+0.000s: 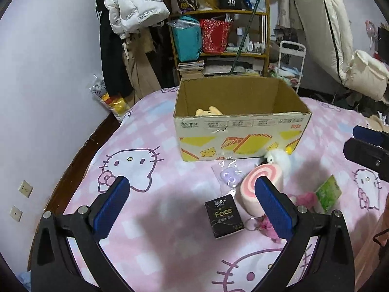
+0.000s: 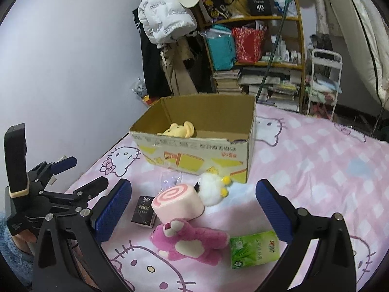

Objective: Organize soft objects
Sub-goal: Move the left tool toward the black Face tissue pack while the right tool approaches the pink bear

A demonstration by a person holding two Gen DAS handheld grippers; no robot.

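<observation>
An open cardboard box (image 1: 243, 136) (image 2: 194, 150) stands on the bed with a yellow plush (image 1: 209, 111) (image 2: 178, 130) inside. In front of it lie a pink swirl roll cushion (image 1: 252, 189) (image 2: 177, 203), a white fluffy plush (image 1: 279, 158) (image 2: 212, 189), a pink bear plush (image 2: 189, 239) (image 1: 305, 198), and a small purple item in clear wrap (image 1: 228, 176) (image 2: 170, 178). My left gripper (image 1: 192, 205) (image 2: 80, 172) is open and empty above the bed. My right gripper (image 2: 193, 206) (image 1: 364, 143) is open, its fingers either side of the roll cushion and bear.
A black "Face" tissue pack (image 1: 223, 215) (image 2: 144, 210) and a green tissue pack (image 1: 328, 193) (image 2: 254, 248) lie by the toys. The pink Hello Kitty sheet (image 2: 316, 170) covers the bed. A cluttered shelf (image 1: 218, 36) and hanging coats (image 1: 131, 24) stand behind.
</observation>
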